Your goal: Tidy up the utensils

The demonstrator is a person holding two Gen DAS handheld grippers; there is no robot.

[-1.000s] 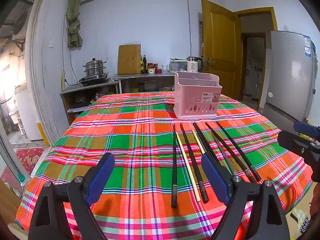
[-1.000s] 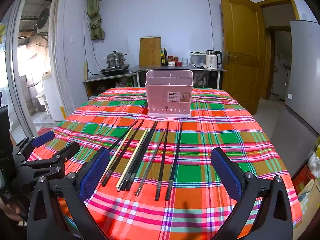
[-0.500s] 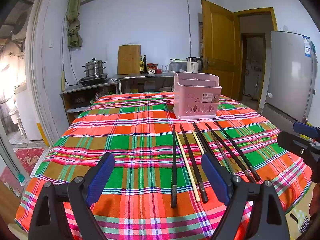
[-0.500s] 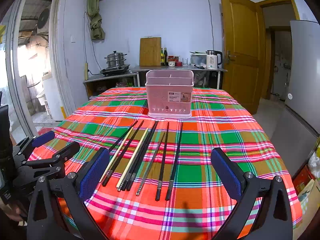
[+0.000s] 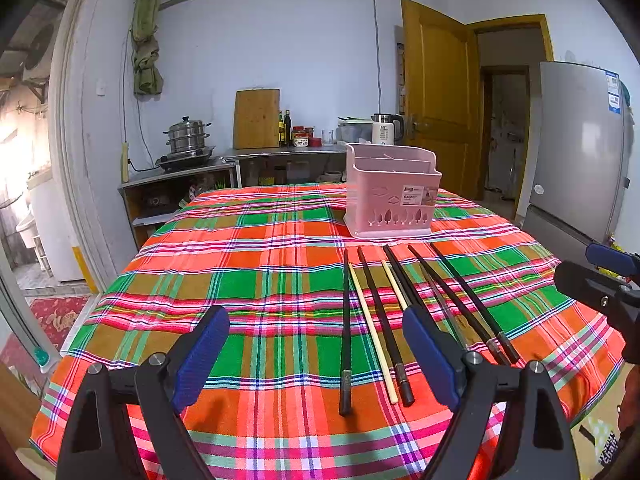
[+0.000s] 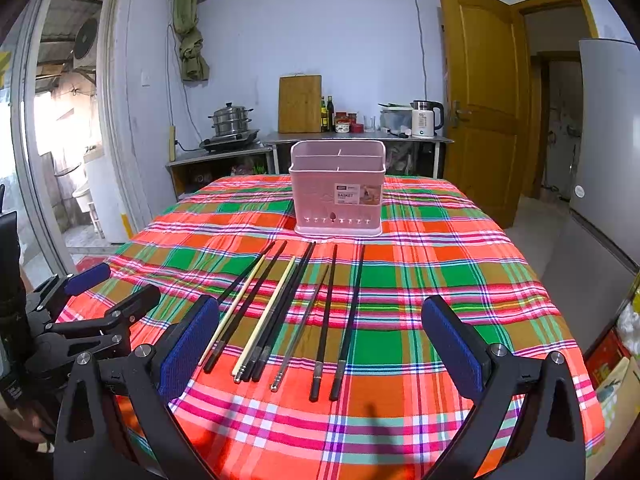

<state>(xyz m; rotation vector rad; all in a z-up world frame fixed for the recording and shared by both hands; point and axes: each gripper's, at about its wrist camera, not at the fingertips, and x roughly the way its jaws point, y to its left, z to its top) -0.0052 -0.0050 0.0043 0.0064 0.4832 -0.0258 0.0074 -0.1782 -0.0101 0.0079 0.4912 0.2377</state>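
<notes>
— Nothing of note had shifted since the earlier frames: both tools hovered where they had been and the sticks lay as before. What did the left wrist view give?

— It showed the left gripper (image 5: 316, 354) with its jaws spread wide and nothing between them, low over the near edge of the tabletop (image 5: 240, 280). The chopsticks (image 5: 384, 320) lay ahead and slightly to its right, side by side, long axes running away from the camera toward the pink basket (image 5: 390, 196). The leftmost black stick (image 5: 345, 332) and a pale one beside it fell inside the jaw gap; the others sat behind or beyond the right pad.

— And the right wrist view?

— There the right gripper (image 6: 320, 344) was also released and empty, and the row lay almost squarely between its pads, blunt ends nearest. The two right-hand black sticks (image 6: 334, 320) sat slightly apart from the cluster. I judged the right hand the better placed, since a short drop forward would meet them across their length.

— What did one view hold that the other lacked?

— The right view showed the basket's inner dividers head-on and the left tool at its left edge; the left view caught only the tip of the right tool, and its own pad hid part of the row.
</notes>
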